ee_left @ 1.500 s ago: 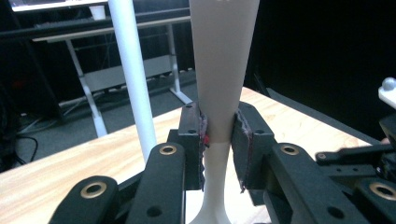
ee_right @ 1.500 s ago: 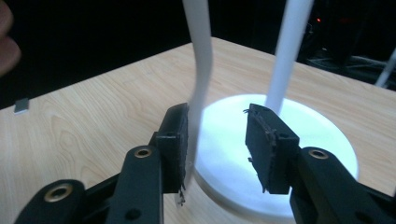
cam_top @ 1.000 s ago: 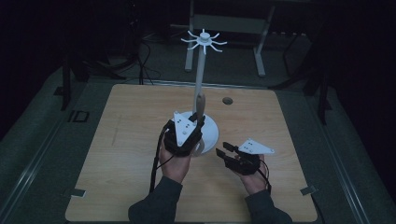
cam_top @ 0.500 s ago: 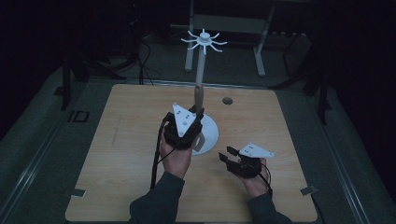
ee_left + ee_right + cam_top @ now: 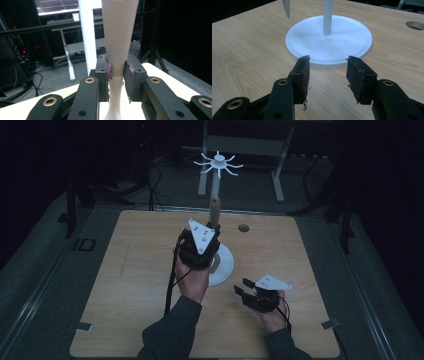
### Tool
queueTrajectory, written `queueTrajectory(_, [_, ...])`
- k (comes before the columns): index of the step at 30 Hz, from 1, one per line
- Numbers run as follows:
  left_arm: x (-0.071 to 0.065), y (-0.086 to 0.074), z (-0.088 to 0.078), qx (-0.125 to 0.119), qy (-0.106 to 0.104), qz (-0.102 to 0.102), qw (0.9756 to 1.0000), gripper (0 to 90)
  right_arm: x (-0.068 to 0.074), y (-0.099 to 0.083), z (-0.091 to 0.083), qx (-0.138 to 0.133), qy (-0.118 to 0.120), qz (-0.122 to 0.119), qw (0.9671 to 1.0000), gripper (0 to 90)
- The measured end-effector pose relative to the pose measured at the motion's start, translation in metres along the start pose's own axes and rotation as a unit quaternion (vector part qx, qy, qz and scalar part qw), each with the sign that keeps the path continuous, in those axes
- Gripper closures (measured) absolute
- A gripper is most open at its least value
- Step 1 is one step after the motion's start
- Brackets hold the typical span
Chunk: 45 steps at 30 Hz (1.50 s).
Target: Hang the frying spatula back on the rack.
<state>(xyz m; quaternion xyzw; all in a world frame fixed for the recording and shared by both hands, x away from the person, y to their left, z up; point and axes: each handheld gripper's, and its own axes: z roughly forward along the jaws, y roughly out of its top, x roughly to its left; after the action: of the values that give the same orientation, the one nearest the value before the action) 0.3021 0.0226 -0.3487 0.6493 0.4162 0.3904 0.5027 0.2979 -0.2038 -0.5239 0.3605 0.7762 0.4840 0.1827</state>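
The table (image 5: pixel 125 285) is pale wood with fine brown grain and a dark round hole (image 5: pixel 243 227) near its far edge. On it stands a white stand (image 5: pixel 329 40): white disc base, white pole, white spoked top. The left claw (image 5: pixel 117 75) is black with brass-coloured rivets and reddish-flecked pads, around a cream utensil handle (image 5: pixel 119 37). The right claw (image 5: pixel 328 75) is black too, with a light grey plate (image 5: pixel 272 282) on top. Both sleeves are dark grey-green.

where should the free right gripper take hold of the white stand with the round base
Grip the thin upright pole just above the round white base, coming in level from the near side where the open right gripper already faces it. The flat, wide disc offers the jaws nothing to close around.
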Motion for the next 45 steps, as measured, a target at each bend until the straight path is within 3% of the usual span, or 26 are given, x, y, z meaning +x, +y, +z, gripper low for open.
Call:
queueTrajectory(7, [-0.002,0.010,0.005,-0.003,0.028,0.003,0.9996,74.8,0.001,0.000,0.000,0.000,0.000,0.001,1.0000,53.0])
queueTrajectory(29, [-0.001,0.028,0.030,0.022,0.074,0.019,0.9968,74.8,0.000,-0.001,0.000,-0.001,0.001,0.005,1.0000,53.0])
queueTrajectory(45, [0.000,0.031,0.041,0.038,0.089,0.022,0.9950,74.7,-0.001,-0.001,-0.001,-0.002,0.002,0.007,1.0000,53.1])
